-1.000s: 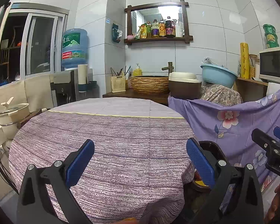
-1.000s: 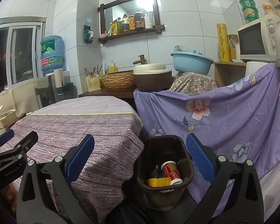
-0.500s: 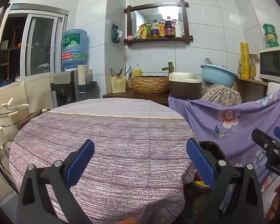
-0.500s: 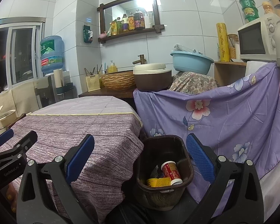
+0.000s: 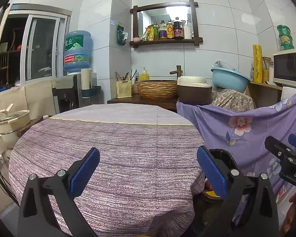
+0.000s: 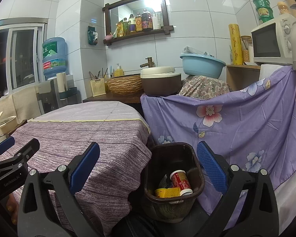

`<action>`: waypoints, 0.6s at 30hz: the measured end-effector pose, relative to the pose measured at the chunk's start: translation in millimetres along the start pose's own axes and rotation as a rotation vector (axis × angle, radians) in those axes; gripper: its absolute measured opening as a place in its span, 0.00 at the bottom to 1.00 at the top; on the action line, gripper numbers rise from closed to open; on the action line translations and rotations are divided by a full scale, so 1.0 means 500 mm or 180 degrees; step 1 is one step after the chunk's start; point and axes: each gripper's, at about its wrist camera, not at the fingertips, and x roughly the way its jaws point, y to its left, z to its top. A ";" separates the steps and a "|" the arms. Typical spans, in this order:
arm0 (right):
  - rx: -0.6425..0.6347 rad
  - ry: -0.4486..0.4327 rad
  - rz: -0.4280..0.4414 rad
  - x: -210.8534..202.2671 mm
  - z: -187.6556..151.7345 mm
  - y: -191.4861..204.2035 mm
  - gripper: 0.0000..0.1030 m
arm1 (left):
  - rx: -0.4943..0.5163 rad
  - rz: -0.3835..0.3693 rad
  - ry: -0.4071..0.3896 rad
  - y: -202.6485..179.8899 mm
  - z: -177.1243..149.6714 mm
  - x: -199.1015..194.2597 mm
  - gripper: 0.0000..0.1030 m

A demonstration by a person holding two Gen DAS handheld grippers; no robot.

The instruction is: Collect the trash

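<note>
Trash sits in the brown bin (image 6: 173,179) beside the desk (image 6: 92,138) edge: a red cup (image 6: 181,182) lying tilted, rim down. Both tongs, left (image 5: 148,169) and right (image 6: 148,165), are wide apart, holding nothing.

Very little has changed. In the left wrist view the table (image 5: 116,150) and the water bottle (image 5: 78,51) sit a touch higher in the picture than a second ago, then level off. In the right wrist view the left gripper (image 6: 15,148) at the left edge has dipped slightly against the table (image 6: 84,138)
</note>
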 end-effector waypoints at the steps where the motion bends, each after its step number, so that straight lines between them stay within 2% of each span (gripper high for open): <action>1: 0.0001 0.0003 -0.0002 0.001 0.000 0.001 0.94 | 0.0002 0.0000 0.0000 -0.002 0.000 -0.001 0.95; 8: 0.0006 0.0011 -0.0006 0.001 -0.001 0.001 0.94 | -0.0019 0.0000 0.0001 -0.001 0.000 -0.003 0.95; 12: 0.0006 0.0011 -0.0008 0.001 -0.001 0.002 0.94 | -0.0012 0.0081 -0.0071 -0.005 -0.001 -0.009 0.95; 18: 0.0001 0.0016 -0.0010 0.001 -0.002 0.003 0.94 | 0.0035 0.0065 -0.0024 -0.013 -0.002 -0.006 0.95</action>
